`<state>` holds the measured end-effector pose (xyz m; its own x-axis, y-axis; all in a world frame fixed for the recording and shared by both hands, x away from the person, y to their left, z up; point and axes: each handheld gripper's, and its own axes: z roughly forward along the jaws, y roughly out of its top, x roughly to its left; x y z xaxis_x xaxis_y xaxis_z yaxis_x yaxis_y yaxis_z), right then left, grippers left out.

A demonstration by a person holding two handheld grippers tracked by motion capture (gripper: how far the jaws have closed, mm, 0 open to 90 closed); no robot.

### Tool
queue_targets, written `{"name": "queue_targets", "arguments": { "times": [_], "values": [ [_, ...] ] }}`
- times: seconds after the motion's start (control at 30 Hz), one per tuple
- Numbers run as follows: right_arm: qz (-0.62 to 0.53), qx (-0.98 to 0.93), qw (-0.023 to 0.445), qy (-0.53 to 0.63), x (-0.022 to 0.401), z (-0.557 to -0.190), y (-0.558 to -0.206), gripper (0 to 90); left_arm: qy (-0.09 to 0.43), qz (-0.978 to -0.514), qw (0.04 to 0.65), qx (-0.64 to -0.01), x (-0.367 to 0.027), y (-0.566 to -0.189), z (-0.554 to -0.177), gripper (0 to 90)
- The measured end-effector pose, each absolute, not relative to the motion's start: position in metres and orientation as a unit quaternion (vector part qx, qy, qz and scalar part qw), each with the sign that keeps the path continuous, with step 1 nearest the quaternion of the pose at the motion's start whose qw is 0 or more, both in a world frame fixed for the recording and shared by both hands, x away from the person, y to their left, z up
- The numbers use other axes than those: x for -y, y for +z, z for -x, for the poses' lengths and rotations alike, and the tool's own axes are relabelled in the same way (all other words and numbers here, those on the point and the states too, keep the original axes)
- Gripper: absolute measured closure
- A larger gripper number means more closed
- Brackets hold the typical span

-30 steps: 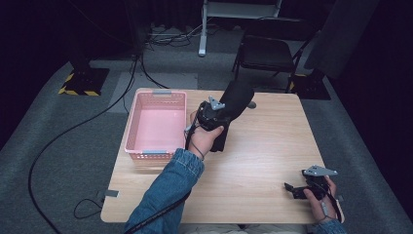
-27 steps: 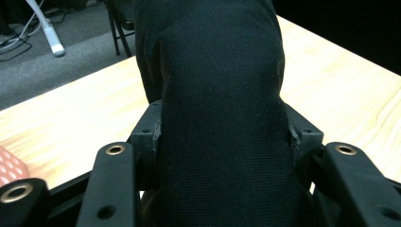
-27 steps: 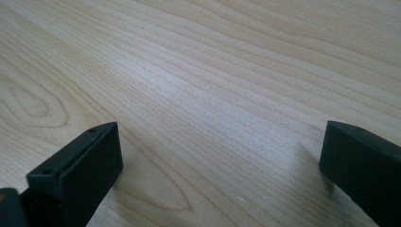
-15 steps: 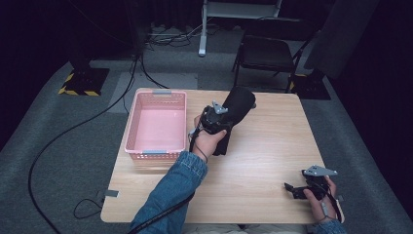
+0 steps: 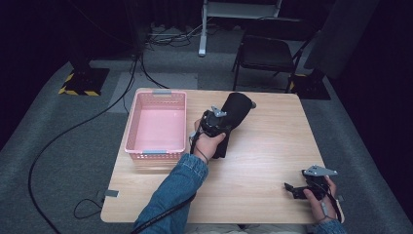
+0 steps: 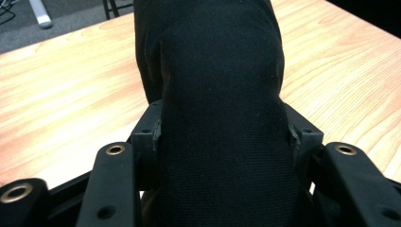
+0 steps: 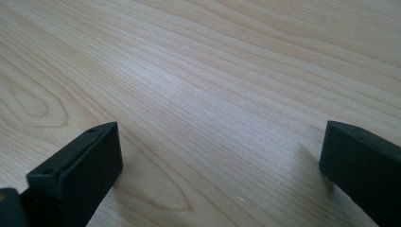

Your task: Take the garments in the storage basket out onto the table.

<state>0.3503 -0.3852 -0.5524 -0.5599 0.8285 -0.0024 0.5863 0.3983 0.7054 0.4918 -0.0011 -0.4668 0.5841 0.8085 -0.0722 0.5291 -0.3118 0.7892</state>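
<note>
Black cloth roll (image 6: pixel 220 118) pinched by left gripper (image 5: pixel 215 122); right gripper (image 7: pixel 220 165) spread over table (image 7: pixel 236 71).

This is a recording studio or lab set-up, not a home. A plain wooden table (image 5: pixel 272 161) stands on grey carpet (image 5: pixel 58 146) amid black drapes. Cables (image 5: pixel 73 131) trail over the floor at the left, a stand base with yellow-black hazard tape (image 5: pixel 80 83) sits far left, and a black folding chair (image 5: pixel 265 56) waits beyond the table.
</note>
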Motion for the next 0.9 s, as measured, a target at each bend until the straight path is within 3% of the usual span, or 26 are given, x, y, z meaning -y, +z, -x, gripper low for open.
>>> {"name": "queue_targets", "arguments": {
  "times": [0.9],
  "values": [
    [-0.433,-0.817,0.180,0.337,0.385,-0.350,-0.552,0.1,0.152,-0.798,0.377,-0.444,0.003,-0.503,-0.499,44.8]
  ]
}}
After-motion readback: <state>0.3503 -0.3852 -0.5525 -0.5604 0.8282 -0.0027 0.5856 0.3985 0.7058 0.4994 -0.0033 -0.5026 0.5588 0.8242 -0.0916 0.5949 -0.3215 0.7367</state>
